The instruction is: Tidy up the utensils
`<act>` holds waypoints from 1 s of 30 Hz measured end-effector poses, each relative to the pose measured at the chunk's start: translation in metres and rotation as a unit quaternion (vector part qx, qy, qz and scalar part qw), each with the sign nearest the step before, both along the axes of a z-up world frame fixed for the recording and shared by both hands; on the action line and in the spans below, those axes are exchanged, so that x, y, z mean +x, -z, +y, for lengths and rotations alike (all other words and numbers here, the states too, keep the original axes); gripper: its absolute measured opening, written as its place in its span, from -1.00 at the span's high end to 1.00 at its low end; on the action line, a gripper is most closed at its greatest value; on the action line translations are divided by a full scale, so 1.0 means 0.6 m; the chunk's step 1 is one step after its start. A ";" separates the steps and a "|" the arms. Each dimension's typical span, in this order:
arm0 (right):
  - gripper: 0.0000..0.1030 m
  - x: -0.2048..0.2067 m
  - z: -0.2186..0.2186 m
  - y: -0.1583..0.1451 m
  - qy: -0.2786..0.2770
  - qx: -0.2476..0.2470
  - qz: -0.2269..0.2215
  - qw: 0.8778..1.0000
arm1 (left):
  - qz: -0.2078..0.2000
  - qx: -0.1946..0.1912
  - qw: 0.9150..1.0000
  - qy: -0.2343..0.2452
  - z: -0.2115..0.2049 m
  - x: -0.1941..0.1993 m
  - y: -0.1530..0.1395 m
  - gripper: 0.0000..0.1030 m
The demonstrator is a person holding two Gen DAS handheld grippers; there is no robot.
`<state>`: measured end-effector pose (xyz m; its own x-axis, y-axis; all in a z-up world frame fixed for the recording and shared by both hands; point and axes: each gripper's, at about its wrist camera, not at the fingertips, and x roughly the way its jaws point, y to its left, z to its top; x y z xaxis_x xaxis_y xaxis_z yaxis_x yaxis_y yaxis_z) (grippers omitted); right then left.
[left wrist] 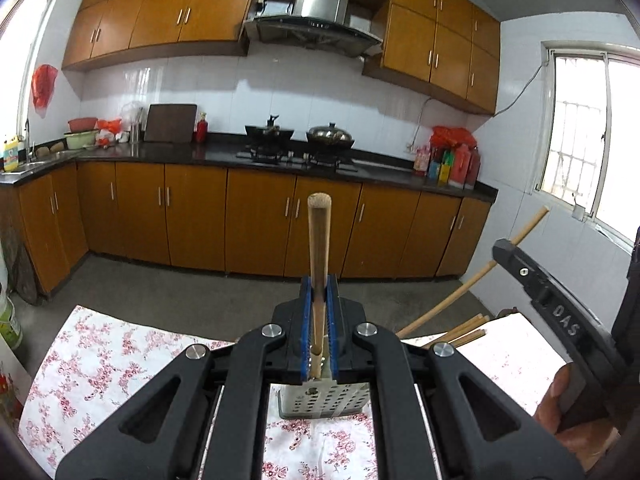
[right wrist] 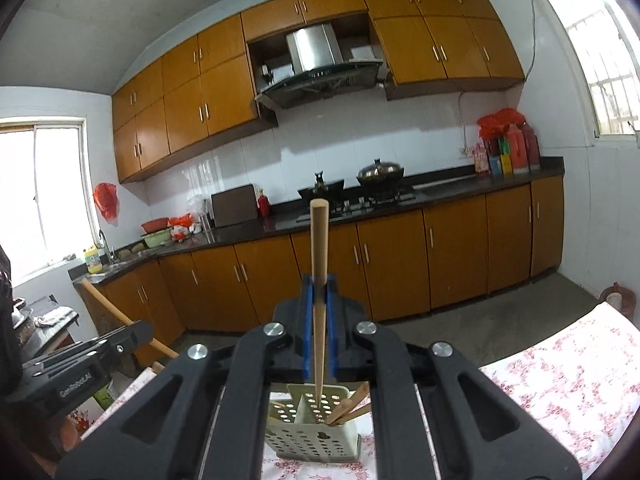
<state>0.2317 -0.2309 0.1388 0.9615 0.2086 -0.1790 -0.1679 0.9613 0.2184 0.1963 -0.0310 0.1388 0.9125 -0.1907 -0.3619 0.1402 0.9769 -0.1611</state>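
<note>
- Now the left tool [left wrist: 319, 308] is clamped on one chopstick [left wrist: 319, 240], the right tool [right wrist: 319, 312] on another chopstick [right wrist: 319, 280], both above the holder [right wrist: 312, 428] near the tabletop's [left wrist: 120, 352] front edge.
- Either stick, pinched low, could pivot and miss its slot, or knock the light holder over.

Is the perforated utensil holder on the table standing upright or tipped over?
Upright. In the right wrist view the utensil holder stands on the floral tablecloth with its open top up and chopsticks sticking out.

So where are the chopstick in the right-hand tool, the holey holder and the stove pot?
chopstick [right wrist: 320, 280]: right wrist view, mid-shaft above the blue pads.
perforated holder [right wrist: 304, 440]: right wrist view, front wall.
lidded pot [right wrist: 380, 172]: right wrist view, its dark lid.
</note>
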 end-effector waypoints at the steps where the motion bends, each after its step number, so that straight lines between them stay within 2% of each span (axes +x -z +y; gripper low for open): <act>1: 0.85 0.007 0.004 0.008 -0.001 -0.001 0.004 1.000 | 0.004 0.001 1.000 0.001 0.000 0.003 0.005 0.86; 7: 0.85 0.037 0.014 0.039 -0.004 -0.007 0.024 1.000 | 0.020 0.004 1.000 0.009 -0.002 0.014 0.022 0.86; 12: 0.85 0.038 0.026 0.047 -0.006 -0.012 0.031 0.999 | 0.029 0.002 1.000 0.011 0.003 0.018 0.029 0.86; 15: 0.77 0.034 0.027 0.047 -0.004 -0.014 0.029 0.999 | 0.036 -0.008 0.999 0.011 0.009 0.018 0.028 0.85; 17: 0.58 0.028 0.026 0.045 -0.002 -0.015 0.027 1.000 | 0.036 -0.012 0.999 0.010 0.013 0.016 0.026 0.85; 19: 0.48 0.018 0.024 0.042 0.002 -0.017 0.023 1.000 | 0.034 -0.011 0.999 0.010 0.012 0.013 0.023 0.83; 21: 0.42 0.010 0.022 0.038 0.005 -0.021 0.019 1.000 | 0.032 -0.011 0.999 0.010 0.014 0.010 0.017 0.72; 23: 0.30 -0.002 0.018 0.034 0.008 -0.023 0.014 1.000 | 0.026 -0.015 0.999 0.010 0.015 0.000 0.011 0.46; 30: -0.06 -0.057 0.002 0.021 0.024 -0.036 -0.003 0.999 | 0.004 -0.034 0.999 0.024 0.017 -0.038 -0.017 0.25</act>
